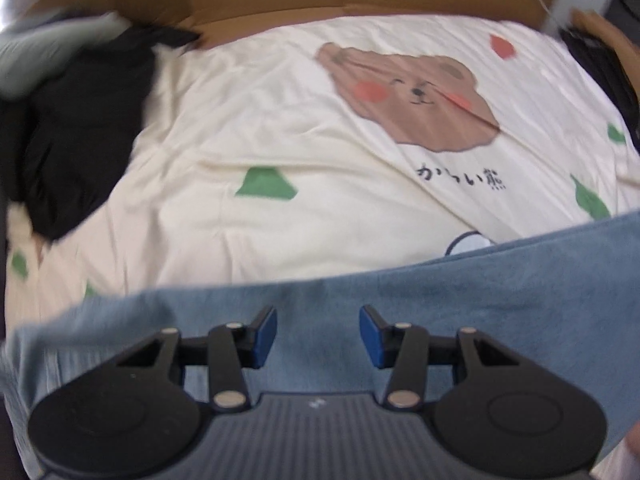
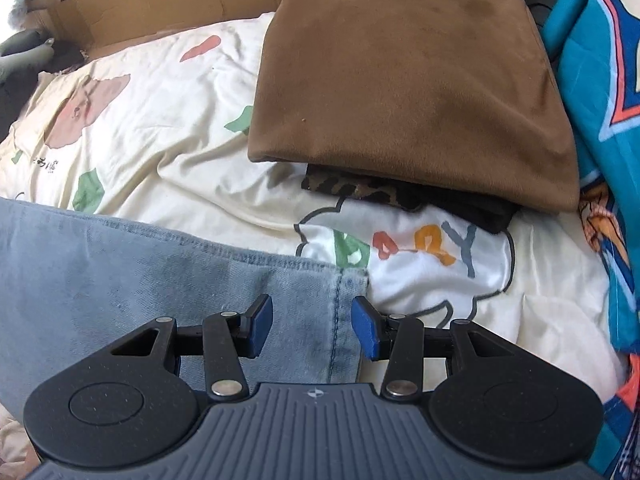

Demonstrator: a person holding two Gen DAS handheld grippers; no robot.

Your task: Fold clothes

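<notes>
Cream bear-print bedsheet (image 2: 168,152) lettered "BABY", blue jeans (image 2: 120,280) beneath both open claws

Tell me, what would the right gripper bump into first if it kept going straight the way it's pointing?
Most likely the blue jeans: the right gripper points down over their stitched hem corner, jaws open with nothing between them. The cream bedsheet lies just beside that corner, so it's a close call.

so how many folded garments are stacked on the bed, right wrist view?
2. A brown folded garment lies on top, at upper right; a dark leopard-print piece sits under it, only its front edge showing. More could be hidden beneath the brown one.
</notes>
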